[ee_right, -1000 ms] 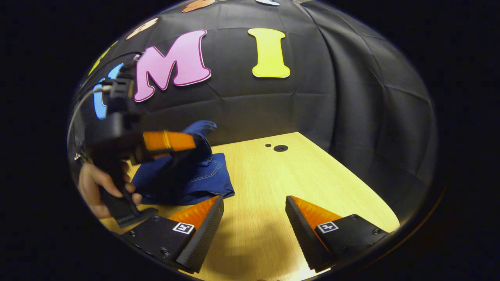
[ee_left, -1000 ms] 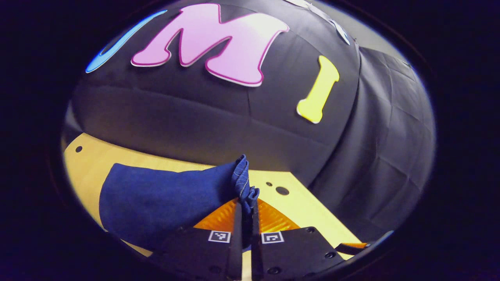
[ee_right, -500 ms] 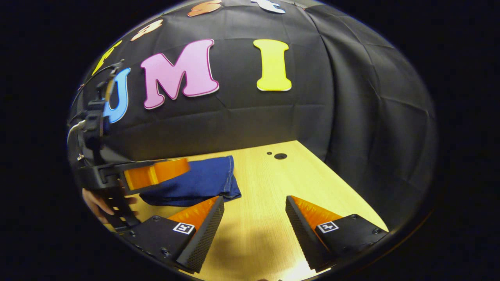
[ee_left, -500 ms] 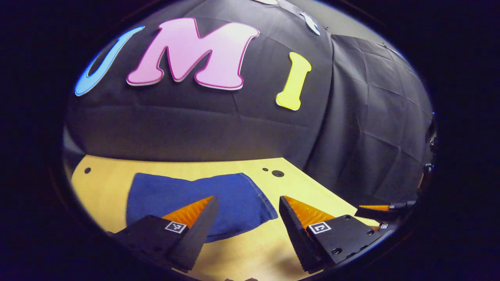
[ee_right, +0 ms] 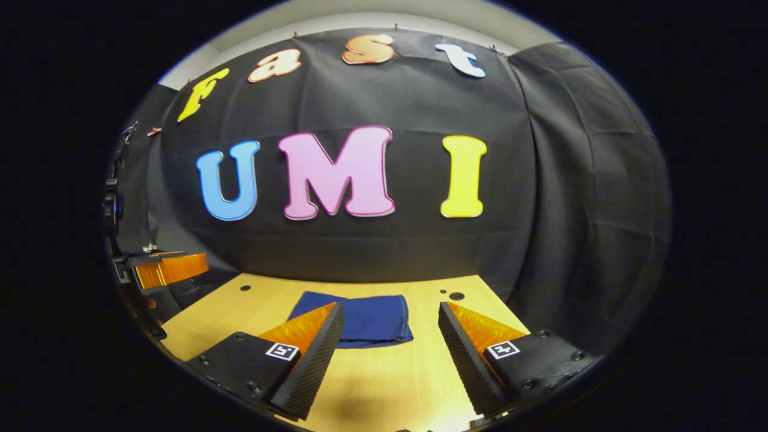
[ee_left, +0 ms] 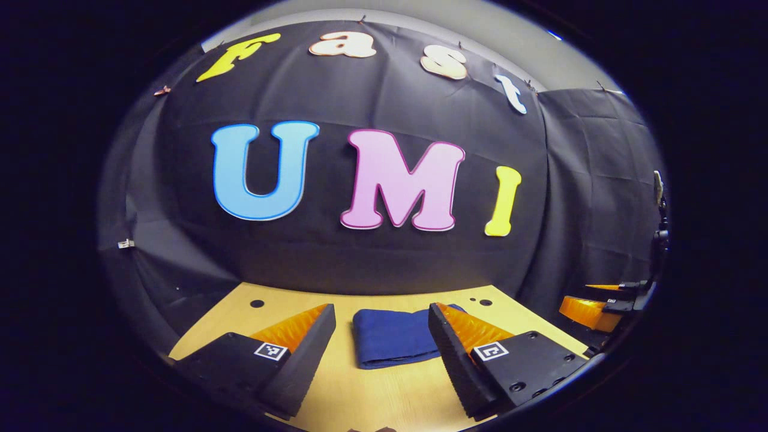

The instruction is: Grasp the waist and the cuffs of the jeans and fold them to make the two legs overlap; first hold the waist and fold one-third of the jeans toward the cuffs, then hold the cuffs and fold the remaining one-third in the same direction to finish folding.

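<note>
The folded jeans (ee_left: 390, 337) lie flat mid-table (ee_left: 390, 396), at twelve o'clock ahead of both claws. Left gripper (ee_left: 381, 345) and right gripper (ee_right: 390, 351) stand wide, holding nothing. Judged risk: the unweighted top layer could spring open, or a low-swinging finger could drag the bundle askew.

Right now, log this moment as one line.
jeans: folded, flat on table | left tool: open, off cloth | right tool: open, off cloth

Folded jeans (ee_left: 393, 337) on table (ee_left: 390, 396), ahead of both grippers.
</note>
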The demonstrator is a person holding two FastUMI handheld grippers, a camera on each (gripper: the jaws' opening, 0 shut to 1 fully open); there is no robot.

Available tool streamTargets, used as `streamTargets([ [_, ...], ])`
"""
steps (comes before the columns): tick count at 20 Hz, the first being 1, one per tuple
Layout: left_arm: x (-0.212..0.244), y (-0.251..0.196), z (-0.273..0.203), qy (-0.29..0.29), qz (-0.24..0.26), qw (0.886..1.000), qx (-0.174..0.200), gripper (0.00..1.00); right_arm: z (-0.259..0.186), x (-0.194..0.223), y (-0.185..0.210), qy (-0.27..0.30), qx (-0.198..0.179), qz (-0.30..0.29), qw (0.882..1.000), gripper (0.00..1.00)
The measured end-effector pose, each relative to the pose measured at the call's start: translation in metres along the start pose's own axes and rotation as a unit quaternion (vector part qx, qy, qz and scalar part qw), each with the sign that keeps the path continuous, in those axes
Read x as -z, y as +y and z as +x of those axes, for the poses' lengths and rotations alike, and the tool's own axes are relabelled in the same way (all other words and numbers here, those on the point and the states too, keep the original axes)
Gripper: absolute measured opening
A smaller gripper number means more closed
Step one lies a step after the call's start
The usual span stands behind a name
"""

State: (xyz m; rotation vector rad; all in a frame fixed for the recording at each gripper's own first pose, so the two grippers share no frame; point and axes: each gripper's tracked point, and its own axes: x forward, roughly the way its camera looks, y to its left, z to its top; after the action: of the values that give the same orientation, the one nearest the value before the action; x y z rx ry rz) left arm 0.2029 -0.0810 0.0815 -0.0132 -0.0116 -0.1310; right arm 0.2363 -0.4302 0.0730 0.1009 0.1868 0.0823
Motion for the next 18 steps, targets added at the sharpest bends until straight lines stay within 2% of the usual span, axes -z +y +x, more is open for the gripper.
streamTargets([
  [5,-0.029,0.037,-0.077,-0.037,0.033,0.998,-0.030,0.96,-0.051,-0.053,0.025,-0.057,-0.001,-0.028,0.998,0.97],
  [9,-0.022,0.042,-0.128,-0.030,0.037,0.998,-0.036,0.96,-0.086,-0.050,0.039,-0.064,0.005,-0.029,0.998,0.97],
  [13,-0.010,0.029,-0.142,-0.021,0.030,0.999,-0.023,0.96,-0.117,-0.029,0.059,-0.045,-0.002,-0.024,0.999,0.97],
  [14,-0.010,0.027,-0.143,-0.022,0.032,0.999,-0.021,0.93,-0.117,-0.026,0.061,-0.045,-0.003,-0.023,0.999,1.00],
  [15,-0.010,0.025,-0.144,-0.022,0.034,0.999,-0.018,0.93,-0.120,-0.023,0.066,-0.041,-0.007,-0.020,0.999,0.96],
  [17,-0.013,0.021,-0.147,-0.024,0.035,0.999,-0.013,0.93,-0.122,-0.025,0.074,-0.040,-0.015,-0.016,0.999,1.00],
  [18,-0.015,0.020,-0.149,-0.026,0.039,0.999,-0.010,0.96,-0.122,-0.030,0.074,-0.046,-0.014,-0.015,0.999,0.96],
])
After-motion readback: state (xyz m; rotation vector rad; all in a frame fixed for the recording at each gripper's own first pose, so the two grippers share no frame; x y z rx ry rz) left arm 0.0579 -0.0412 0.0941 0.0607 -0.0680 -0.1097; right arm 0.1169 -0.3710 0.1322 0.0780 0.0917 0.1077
